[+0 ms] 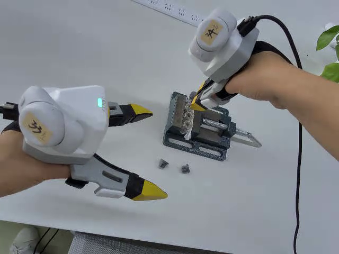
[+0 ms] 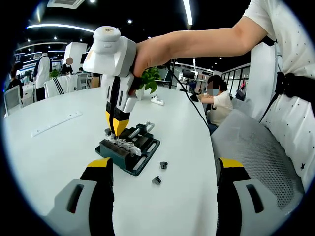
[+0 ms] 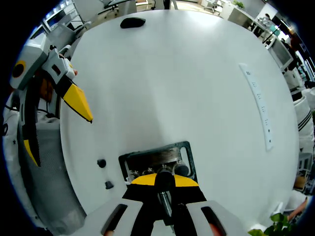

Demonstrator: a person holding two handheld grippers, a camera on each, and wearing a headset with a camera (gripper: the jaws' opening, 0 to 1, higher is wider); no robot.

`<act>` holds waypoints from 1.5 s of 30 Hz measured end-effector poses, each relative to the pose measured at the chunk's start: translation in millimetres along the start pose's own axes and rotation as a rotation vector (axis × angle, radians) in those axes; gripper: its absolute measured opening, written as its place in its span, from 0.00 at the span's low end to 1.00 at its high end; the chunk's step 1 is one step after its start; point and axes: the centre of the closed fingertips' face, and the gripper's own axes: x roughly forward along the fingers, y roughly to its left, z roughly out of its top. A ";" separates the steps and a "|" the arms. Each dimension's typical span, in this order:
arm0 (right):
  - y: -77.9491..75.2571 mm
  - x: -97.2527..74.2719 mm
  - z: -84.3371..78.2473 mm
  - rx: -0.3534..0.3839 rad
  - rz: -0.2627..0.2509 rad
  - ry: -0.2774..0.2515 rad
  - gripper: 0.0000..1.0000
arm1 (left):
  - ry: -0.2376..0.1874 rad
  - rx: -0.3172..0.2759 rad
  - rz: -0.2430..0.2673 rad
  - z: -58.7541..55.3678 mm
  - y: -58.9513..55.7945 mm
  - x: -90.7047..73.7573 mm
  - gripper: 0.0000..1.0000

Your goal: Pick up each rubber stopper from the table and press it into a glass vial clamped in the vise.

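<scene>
The right hand-held gripper (image 1: pixel 197 103) points down at the vise (image 1: pixel 204 135). It is clenched on one dark rubber stopper (image 3: pixel 165 177), right over the row of glass vials (image 1: pixel 186 120) clamped in the vise. Two more stoppers (image 1: pixel 163 163) (image 1: pixel 185 169) lie on the desk (image 1: pixel 79 53), near each other and just beside the vise. They sit between the vise and the left hand-held gripper (image 1: pixel 145 152). That one is released, with its yellow-tipped jaws wide apart, and it holds nothing. It hangs over the desk, well apart from the vise.

A black cable (image 1: pixel 298 159) runs from the right hand-held gripper across the desk. A long white power strip (image 1: pixel 169 9) lies at the far side. A green plant (image 1: pixel 329 50) stands at the edge.

The desk is big, white and plain. A grey mesh chair (image 2: pixel 266 152) stands beside it. The room is an office with long lights (image 2: pixel 188 12) on a dark ceiling. A person (image 2: pixel 216 101) sits further back.
</scene>
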 end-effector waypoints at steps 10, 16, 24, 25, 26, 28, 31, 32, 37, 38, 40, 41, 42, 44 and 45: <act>-0.3 -1.0 -1.2 0.004 0.013 0.032 0.05 | -0.003 -0.004 -0.002 0.7 -1.9 -0.1 0.86; 1.1 -2.0 -1.7 -0.001 0.016 0.058 0.05 | -0.006 -0.006 0.001 0.8 -0.9 0.5 0.85; 3.1 -2.1 -0.1 -0.007 0.003 0.070 0.04 | -0.006 -0.007 -0.002 -0.1 -0.5 1.9 0.85; 3.5 -2.4 -0.1 -0.007 0.002 0.070 0.04 | -0.006 -0.008 -0.002 0.2 -0.6 2.2 0.85; 3.8 -2.6 -0.2 -0.005 0.002 0.068 0.04 | -0.007 -0.009 -0.003 0.7 -0.6 2.5 0.85; 4.4 -4.8 -0.8 -0.014 0.003 0.056 0.05 | -0.008 -0.006 -0.003 2.1 -0.8 3.1 0.85; 2.4 -4.8 0.5 -0.021 0.005 0.034 0.06 | -0.009 -0.003 -0.007 3.8 -2.5 3.0 0.85; 1.7 -4.8 0.7 -0.004 0.010 0.021 0.06 | -0.006 -0.002 -0.005 3.6 -2.5 2.7 0.85; -0.4 -3.4 0.6 0.021 0.025 -0.011 0.07 | -0.001 -0.007 -0.004 1.0 -2.5 1.7 0.85; -0.5 -2.9 0.8 0.021 0.026 -0.015 0.07 | -0.001 -0.008 -0.005 0.5 -2.4 1.7 0.85; -0.5 -1.8 1.0 0.024 0.028 -0.021 0.07 | 0.001 -0.009 -0.005 0.0 -2.0 2.0 0.85; -1.3 -1.2 1.2 0.021 0.028 -0.023 0.07 | 0.002 -0.010 -0.005 -0.1 -1.9 2.1 0.85; -1.4 -1.1 1.2 0.025 0.029 -0.025 0.07 | 0.000 -0.010 -0.004 0.2 -1.4 2.3 0.85; -0.7 -1.5 0.7 0.023 0.031 -0.028 0.07 | 0.000 -0.009 -0.006 0.3 -1.6 3.0 0.85; -0.3 -1.9 0.5 0.023 0.031 -0.030 0.07 | -0.001 -0.010 -0.006 0.5 -1.6 3.2 0.85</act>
